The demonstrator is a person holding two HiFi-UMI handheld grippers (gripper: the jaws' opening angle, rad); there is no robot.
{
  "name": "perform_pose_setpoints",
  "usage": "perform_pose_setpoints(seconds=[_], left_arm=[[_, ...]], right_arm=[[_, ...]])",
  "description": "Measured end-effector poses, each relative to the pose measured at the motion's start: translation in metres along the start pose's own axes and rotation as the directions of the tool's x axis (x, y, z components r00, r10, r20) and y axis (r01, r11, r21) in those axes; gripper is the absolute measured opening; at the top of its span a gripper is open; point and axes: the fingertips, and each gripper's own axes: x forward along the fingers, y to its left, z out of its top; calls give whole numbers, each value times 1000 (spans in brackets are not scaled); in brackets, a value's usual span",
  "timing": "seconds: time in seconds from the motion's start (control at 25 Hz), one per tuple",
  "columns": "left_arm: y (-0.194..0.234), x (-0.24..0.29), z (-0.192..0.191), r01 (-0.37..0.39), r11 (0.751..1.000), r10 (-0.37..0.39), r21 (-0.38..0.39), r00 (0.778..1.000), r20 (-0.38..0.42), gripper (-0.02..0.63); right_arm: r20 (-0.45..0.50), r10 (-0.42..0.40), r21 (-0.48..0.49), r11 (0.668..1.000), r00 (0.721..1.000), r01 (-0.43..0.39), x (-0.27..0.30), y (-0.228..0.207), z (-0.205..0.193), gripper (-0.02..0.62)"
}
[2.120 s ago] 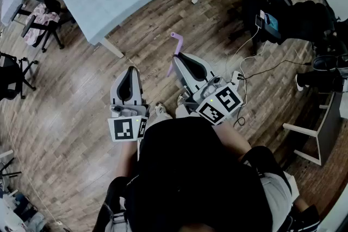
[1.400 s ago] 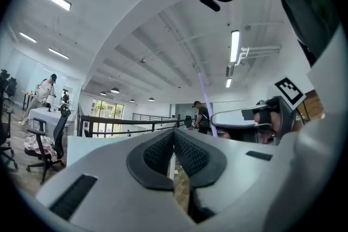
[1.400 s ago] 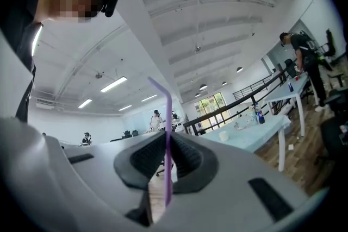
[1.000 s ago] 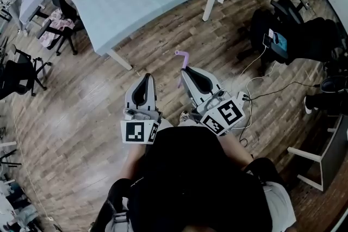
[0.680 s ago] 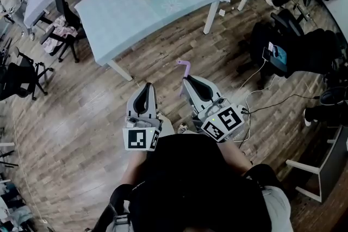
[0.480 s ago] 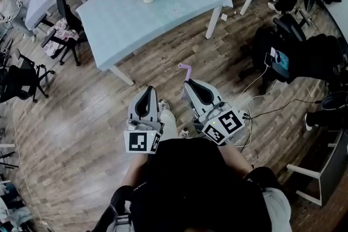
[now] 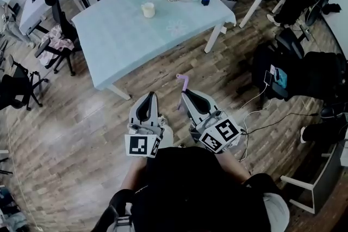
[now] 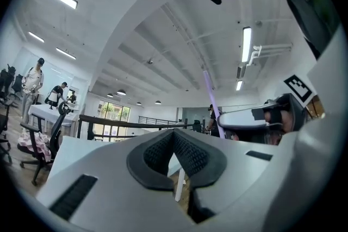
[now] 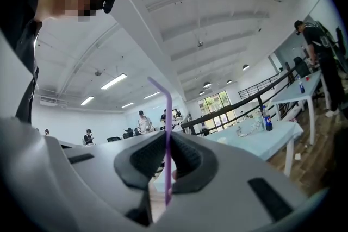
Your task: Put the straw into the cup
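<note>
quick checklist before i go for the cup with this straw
1. Straw gripped: ok. The right gripper has its jaws closed on it.
2. Straw orientation: ok. It stands roughly upright, with the bent end on top.
3. Cup located: ok. It stands upright on the light blue table.
4. Cup within reach: not ok. Open floor lies between the grippers and the table.
5. Left gripper free: ok. Its jaws are together with nothing between them.
6. Cup interior clear: cannot tell. The cup is too small in the head view.
</note>
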Motion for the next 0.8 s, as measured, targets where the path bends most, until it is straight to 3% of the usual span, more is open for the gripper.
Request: perform_pose_setpoints(seconds=[0.44,0.8], left_arm=[[71,88,0,50,999,-50,-10,999,-14,12],[96,134,-2,107,994,-107,-6,994,-8,14]], right_arm=[[-19,-8,-5,1000,1000,8,105,-39,11,35],[-10,1,-2,1000,1000,-1,156,-58,15,35]])
